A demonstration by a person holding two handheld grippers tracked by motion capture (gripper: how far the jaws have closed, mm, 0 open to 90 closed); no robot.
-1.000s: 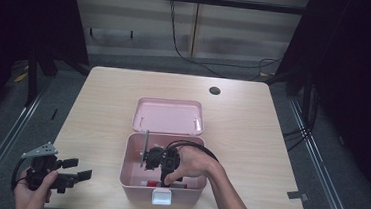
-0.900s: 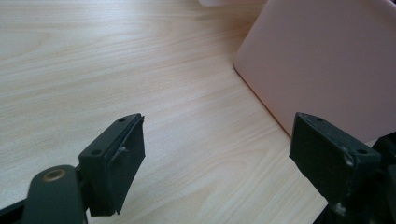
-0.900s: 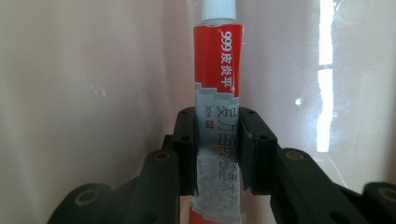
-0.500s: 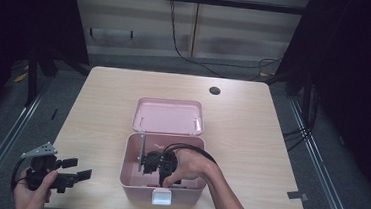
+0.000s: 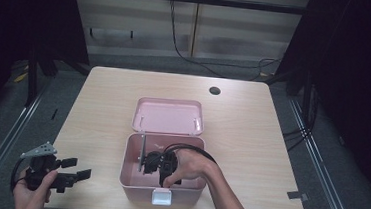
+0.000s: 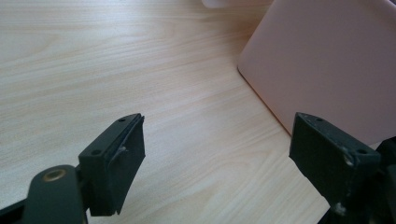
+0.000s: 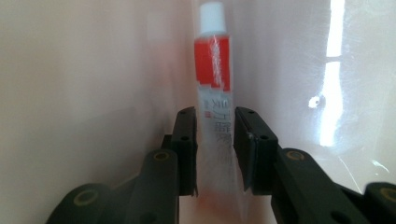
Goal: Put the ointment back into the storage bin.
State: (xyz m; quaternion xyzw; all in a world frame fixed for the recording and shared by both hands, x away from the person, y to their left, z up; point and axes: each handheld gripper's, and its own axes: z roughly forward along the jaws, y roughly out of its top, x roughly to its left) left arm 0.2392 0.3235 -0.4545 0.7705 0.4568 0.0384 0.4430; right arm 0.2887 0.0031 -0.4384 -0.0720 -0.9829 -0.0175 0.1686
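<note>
**Right claw clamped on a tube inside the pink box**

The right gripper (image 7: 215, 149) was down inside the open pink box (image 5: 130, 178), its jaws nearly together with a red-and-white tube (image 7: 215, 93) pinched between the pads. The tube ran straight out beyond the jaws, white cap at the far end, red band below it, printed white section squeezed in the grip. Pink walls rose close on either side of it. From the high view the right gripper (image 5: 155, 163) sat in the middle of the box, the hand (image 5: 191, 165) wrapped around it, with the lid (image 5: 168, 115) lying back flat on the table (image 5: 251, 140) behind.

The left gripper (image 5: 75, 168) stood wide open and held nothing, at the table's front left edge, well apart from the box. In its own view, bare wood showed between the pads (image 6: 128, 154), with the box's side (image 6: 327, 65) ahead.
</note>
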